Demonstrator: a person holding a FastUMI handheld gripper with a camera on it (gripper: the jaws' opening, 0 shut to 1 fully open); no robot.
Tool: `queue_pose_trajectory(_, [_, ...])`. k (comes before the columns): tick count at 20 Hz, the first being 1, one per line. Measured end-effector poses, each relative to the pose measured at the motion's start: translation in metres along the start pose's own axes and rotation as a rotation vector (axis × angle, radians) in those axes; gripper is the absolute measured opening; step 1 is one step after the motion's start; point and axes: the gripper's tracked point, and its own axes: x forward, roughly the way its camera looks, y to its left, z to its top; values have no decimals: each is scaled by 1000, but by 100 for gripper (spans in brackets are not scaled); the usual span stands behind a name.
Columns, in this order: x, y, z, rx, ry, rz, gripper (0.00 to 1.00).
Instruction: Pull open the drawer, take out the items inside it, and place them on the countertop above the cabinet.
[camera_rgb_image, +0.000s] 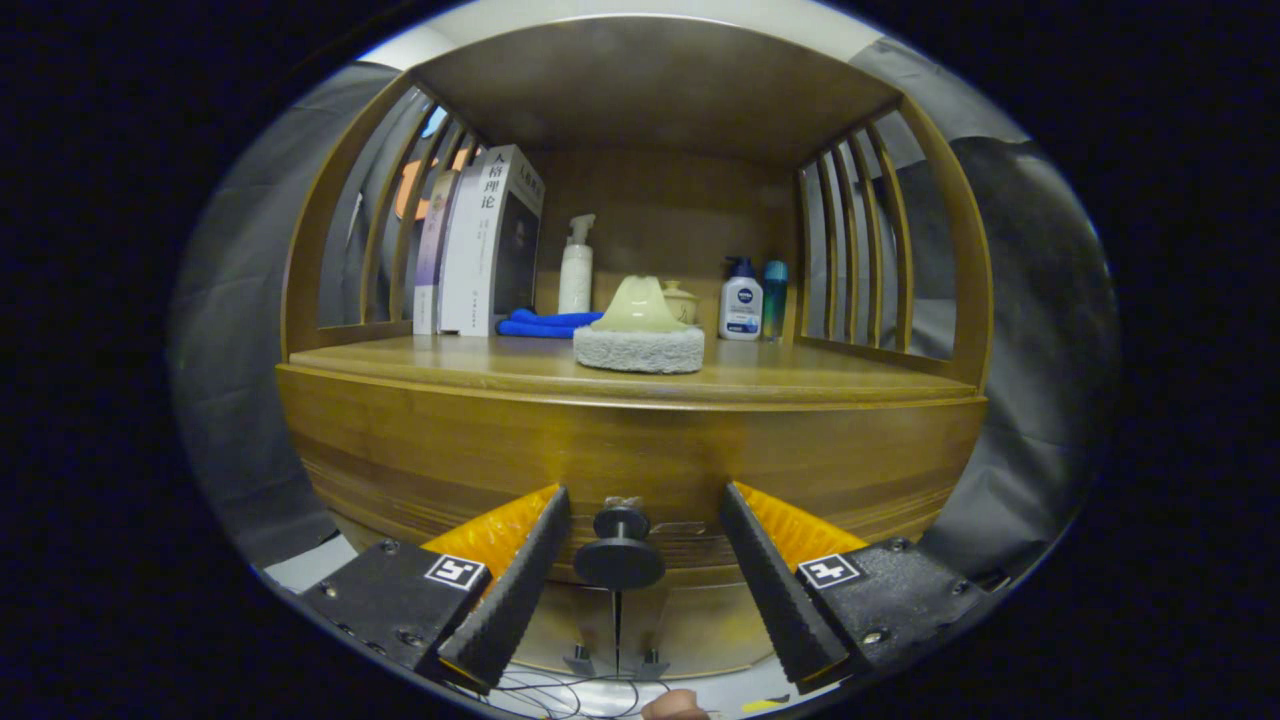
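A wooden cabinet's drawer front faces me, closed, with a dark round knob low in its middle. My gripper stands open, its two fingers on either side of the knob without touching it. The knob sits between the fingers, close to their tips. Above the drawer runs the wooden countertop. The drawer's inside is hidden.
On the countertop stand upright books, a blue cloth, a white pump bottle, a pale dome on a grey pad, a small jar, a lotion bottle and a teal bottle. Slatted wooden sides enclose the shelf.
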Motion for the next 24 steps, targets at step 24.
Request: queue_pose_trajectory(24, [-189,18,25,-87,-136,58,99])
